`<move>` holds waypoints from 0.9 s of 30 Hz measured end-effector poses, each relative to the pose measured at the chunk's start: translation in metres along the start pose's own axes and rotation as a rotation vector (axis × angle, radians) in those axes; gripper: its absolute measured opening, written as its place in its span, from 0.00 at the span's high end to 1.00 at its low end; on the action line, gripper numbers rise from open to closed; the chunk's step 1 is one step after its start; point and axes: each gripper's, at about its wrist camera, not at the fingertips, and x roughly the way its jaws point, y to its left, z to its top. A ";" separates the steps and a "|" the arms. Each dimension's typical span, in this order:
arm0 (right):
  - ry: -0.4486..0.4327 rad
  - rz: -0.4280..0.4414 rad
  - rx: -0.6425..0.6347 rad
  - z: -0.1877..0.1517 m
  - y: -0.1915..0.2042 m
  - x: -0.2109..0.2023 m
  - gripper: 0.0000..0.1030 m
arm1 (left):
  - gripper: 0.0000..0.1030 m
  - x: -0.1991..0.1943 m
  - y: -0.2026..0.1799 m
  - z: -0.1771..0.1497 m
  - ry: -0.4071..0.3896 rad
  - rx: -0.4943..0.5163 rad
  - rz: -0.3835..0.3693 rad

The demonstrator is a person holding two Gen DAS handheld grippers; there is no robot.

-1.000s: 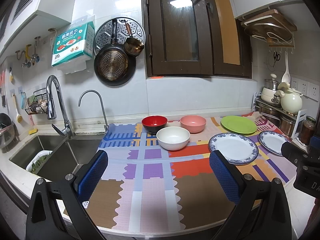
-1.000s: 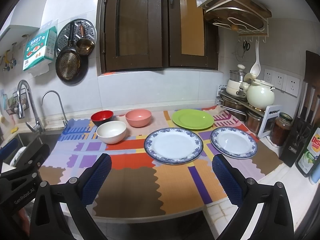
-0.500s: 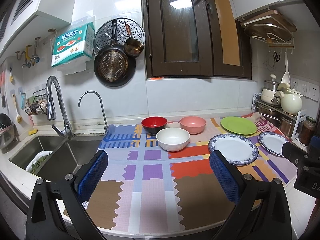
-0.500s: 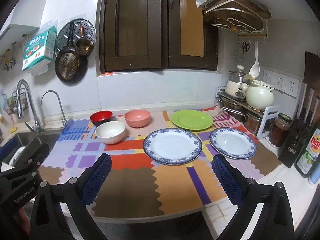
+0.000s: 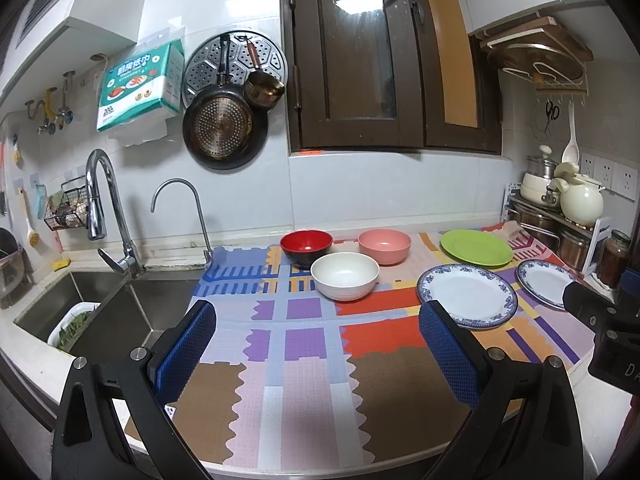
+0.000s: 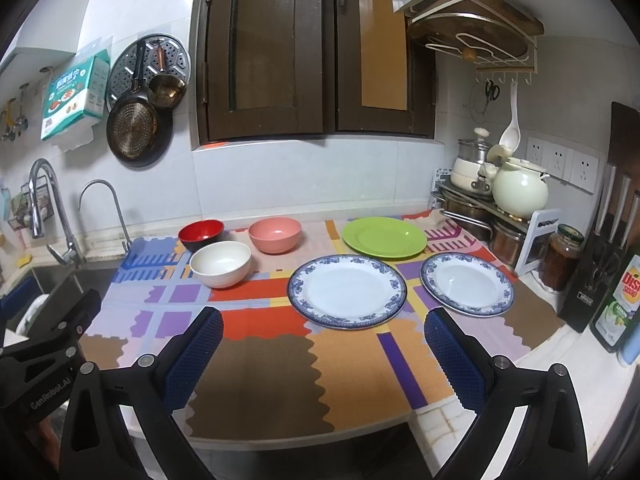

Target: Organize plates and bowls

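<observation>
Both grippers hover empty at the counter's front edge, jaws spread wide.

The right gripper faces the large blue-rimmed white plate mid-counter, nearer to it than the left gripper, which faces the cream ceramic bowl towards the back edge.

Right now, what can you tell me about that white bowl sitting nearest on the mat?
The white bowl is round, off-white inside and out, with faint ridges low on its wall; it looks like ceramic or plastic. It stands upright and empty on the colourful patterned mat, in front of the red bowl and left of the pink bowl. Nothing seems to touch it except the mat, and neither pair of tongs is near it.
</observation>
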 end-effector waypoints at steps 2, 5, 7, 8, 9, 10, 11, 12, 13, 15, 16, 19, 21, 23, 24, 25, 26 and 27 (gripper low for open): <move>0.003 -0.010 0.004 -0.001 0.002 0.003 0.01 | 0.00 0.006 0.002 0.001 0.009 0.007 -0.014; 0.009 -0.031 0.024 -0.004 0.003 0.007 0.01 | 0.00 0.013 0.005 -0.002 0.013 0.020 -0.026; 0.014 -0.045 0.038 -0.006 0.003 0.011 0.01 | 0.00 0.017 0.005 -0.003 0.021 0.028 -0.049; 0.019 -0.054 0.047 -0.006 0.002 0.014 0.01 | 0.00 0.020 0.005 -0.003 0.023 0.031 -0.054; 0.024 -0.061 0.052 -0.006 0.001 0.016 0.01 | 0.00 0.023 0.003 -0.003 0.024 0.035 -0.057; 0.029 -0.069 0.055 -0.006 0.000 0.019 0.01 | 0.00 0.026 0.002 -0.002 0.027 0.035 -0.061; 0.034 -0.077 0.055 -0.005 -0.002 0.023 0.01 | 0.00 0.029 0.000 -0.001 0.027 0.033 -0.066; 0.037 -0.083 0.057 -0.003 -0.004 0.027 0.01 | 0.00 0.033 -0.002 0.000 0.029 0.031 -0.072; 0.037 -0.088 0.060 -0.001 -0.007 0.031 0.01 | 0.00 0.037 -0.004 0.002 0.030 0.033 -0.076; 0.035 -0.097 0.056 0.003 -0.012 0.040 0.01 | 0.00 0.045 -0.011 0.005 0.024 0.041 -0.073; 0.033 -0.097 0.052 0.006 -0.014 0.046 0.01 | 0.00 0.051 -0.014 0.007 0.024 0.041 -0.075; 0.032 -0.090 0.035 0.016 -0.021 0.065 0.01 | 0.00 0.067 -0.025 0.012 0.025 0.038 -0.080; 0.031 -0.084 0.043 0.023 -0.029 0.078 0.01 | 0.00 0.080 -0.033 0.017 0.038 0.043 -0.089; 0.034 -0.081 0.036 0.029 -0.036 0.094 0.01 | 0.00 0.091 -0.042 0.021 0.036 0.051 -0.087; 0.039 -0.081 0.032 0.032 -0.039 0.101 0.01 | 0.00 0.098 -0.047 0.023 0.039 0.051 -0.084; 0.042 -0.081 0.032 0.034 -0.043 0.107 0.01 | 0.00 0.105 -0.051 0.024 0.047 0.048 -0.083; 0.043 -0.080 0.034 0.036 -0.047 0.116 0.01 | 0.00 0.114 -0.057 0.027 0.055 0.049 -0.085; 0.044 -0.080 0.035 0.038 -0.052 0.123 0.01 | 0.00 0.120 -0.062 0.028 0.057 0.053 -0.084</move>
